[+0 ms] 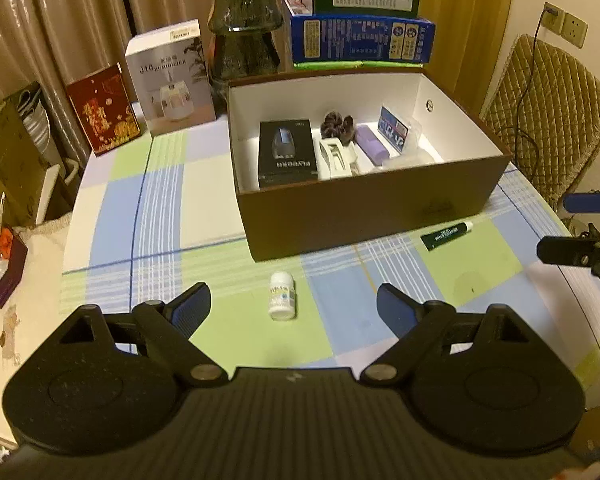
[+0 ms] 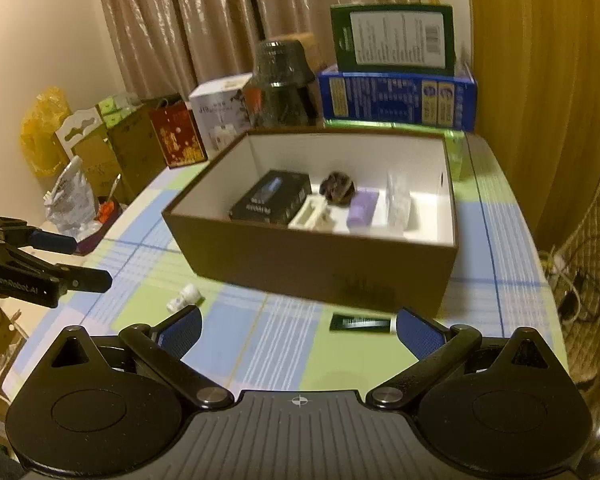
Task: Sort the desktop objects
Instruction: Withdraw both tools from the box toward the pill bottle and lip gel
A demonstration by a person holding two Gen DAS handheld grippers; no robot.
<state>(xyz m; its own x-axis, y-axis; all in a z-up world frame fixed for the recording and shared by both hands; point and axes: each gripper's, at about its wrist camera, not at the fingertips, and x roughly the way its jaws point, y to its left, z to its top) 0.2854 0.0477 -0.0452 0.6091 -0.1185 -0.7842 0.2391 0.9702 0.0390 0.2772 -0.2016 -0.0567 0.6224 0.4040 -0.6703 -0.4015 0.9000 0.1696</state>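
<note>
A brown open box (image 1: pixel 360 216) (image 2: pixel 312 268) with a white inside stands mid-table. It holds a black carton (image 1: pixel 287 154), a white clip (image 1: pixel 334 158), a dark scrunchie (image 1: pixel 337 123), a purple case (image 1: pixel 372 145) and a clear packet (image 1: pixel 396 128). A small white bottle (image 1: pixel 282 295) (image 2: pixel 184 297) lies on the cloth between the fingers of my open, empty left gripper (image 1: pixel 294 310). A dark green tube (image 1: pixel 446 235) (image 2: pixel 360 323) lies before the box's right corner, just ahead of my open, empty right gripper (image 2: pixel 298 330).
Cartons (image 1: pixel 168 80), a dark glass jar (image 1: pixel 244 28) and stacked blue and green boxes (image 1: pixel 360 36) line the table's far edge. A padded chair (image 1: pixel 548 112) stands right. Clutter (image 2: pixel 72 196) sits off the table's left side.
</note>
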